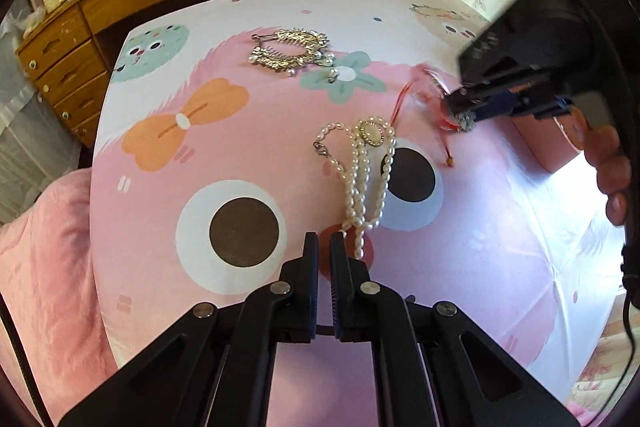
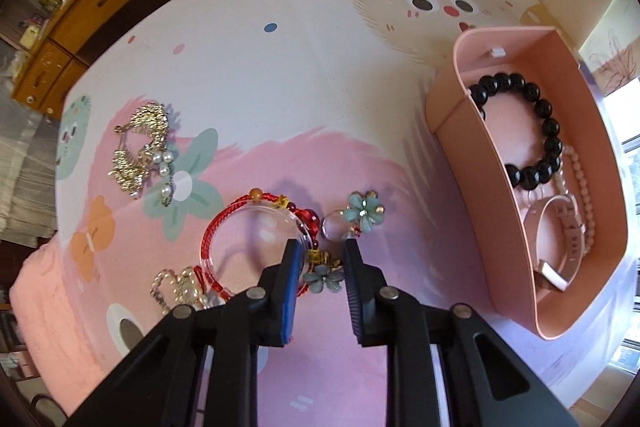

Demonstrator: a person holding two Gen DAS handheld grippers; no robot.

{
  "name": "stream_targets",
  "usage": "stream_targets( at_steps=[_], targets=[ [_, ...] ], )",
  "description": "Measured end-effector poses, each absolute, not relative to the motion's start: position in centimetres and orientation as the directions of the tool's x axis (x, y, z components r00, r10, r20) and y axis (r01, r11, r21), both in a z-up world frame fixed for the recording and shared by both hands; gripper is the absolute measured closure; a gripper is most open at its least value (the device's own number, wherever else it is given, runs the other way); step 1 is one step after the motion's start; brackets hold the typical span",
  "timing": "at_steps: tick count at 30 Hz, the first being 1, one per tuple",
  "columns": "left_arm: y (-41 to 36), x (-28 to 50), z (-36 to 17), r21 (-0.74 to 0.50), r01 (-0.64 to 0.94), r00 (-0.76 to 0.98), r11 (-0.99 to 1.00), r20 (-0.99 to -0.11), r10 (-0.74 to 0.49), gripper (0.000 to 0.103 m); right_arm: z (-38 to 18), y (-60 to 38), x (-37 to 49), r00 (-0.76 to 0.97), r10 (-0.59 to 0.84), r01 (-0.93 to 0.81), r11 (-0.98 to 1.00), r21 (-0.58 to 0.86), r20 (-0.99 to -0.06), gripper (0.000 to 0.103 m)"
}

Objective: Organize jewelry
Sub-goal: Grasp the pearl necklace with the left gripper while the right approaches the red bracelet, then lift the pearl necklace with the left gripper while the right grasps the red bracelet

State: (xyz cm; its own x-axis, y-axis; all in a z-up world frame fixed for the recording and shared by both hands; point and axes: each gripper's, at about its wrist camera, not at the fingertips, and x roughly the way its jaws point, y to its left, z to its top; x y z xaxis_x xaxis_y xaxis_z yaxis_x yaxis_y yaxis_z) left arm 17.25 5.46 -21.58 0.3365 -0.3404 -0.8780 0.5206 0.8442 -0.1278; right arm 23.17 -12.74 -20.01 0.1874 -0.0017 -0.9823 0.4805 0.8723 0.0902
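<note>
So the left gripper (image 1: 324, 241) is hovering low over the cartoon-print tablecloth (image 1: 248, 7), fingers nearly pressed together with just a sliver of gap and nothing pinched between them. The pearl necklace (image 1: 360, 179) with its oval gold-rimmed pendant is lying right in front of those tips, its lower end just beside the right finger.

Over on the right, the right gripper (image 2: 320, 255) is sitting released, jaws spread wide, straddling a cluster of pieces: a clear bangle (image 2: 256, 239) wrapped with a red cord bracelet (image 2: 208, 239), plus a teal flower charm (image 2: 364, 213) just past the tips and a smaller bluish flower (image 2: 324, 279) sitting between the fingers. It's not clamping on anything as far as I can see.

The gold hair comb with pearl drops (image 2: 142, 147) is lying well apart, off toward the far left. The pink organizer box (image 2: 444, 115) is sitting to the right, already holding a black bead bracelet (image 2: 532, 131), a pink watch (image 2: 560, 247) and a pink bead strand (image 2: 586, 199).
</note>
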Motion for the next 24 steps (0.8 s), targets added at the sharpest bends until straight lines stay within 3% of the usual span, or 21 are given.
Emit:
stream_targets(
  at_steps=[2,5,10,17,24],
  targets=[
    [5.5,17.4,-21.4,-0.151,0.513,0.321,0.845,-0.879,-0.352,0.098,-19.6,-13.2,22.5,0.204,0.009,0.473,0.875,0.106,-0.979,0.085],
    [4.9,17.5,-21.5,-0.166,0.519,0.288,0.839,-0.89,-0.354,0.087,-19.2,-13.1,21.7,0.211,-0.018,0.449,0.89,0.081,-0.977,0.085],
    [3.1,17.1,-21.5,-0.117,0.565,0.303,0.817,-0.891,-0.337,0.055,-17.7,-12.7,18.7,0.231,-0.024,0.408,0.91,0.074,-0.973,0.085],
    [1.4,16.7,-22.0,-0.037,0.598,0.346,0.801,-0.89,-0.299,0.055,-17.6,-12.5,18.9,0.275,-0.008,0.375,0.922,0.099,-0.961,0.085],
    [0.5,16.2,-21.7,-0.028,0.645,0.356,0.764,-0.873,-0.333,0.095,-16.5,-12.7,18.8,0.323,-0.004,0.352,0.929,0.117,-0.946,0.084]
  ],
)
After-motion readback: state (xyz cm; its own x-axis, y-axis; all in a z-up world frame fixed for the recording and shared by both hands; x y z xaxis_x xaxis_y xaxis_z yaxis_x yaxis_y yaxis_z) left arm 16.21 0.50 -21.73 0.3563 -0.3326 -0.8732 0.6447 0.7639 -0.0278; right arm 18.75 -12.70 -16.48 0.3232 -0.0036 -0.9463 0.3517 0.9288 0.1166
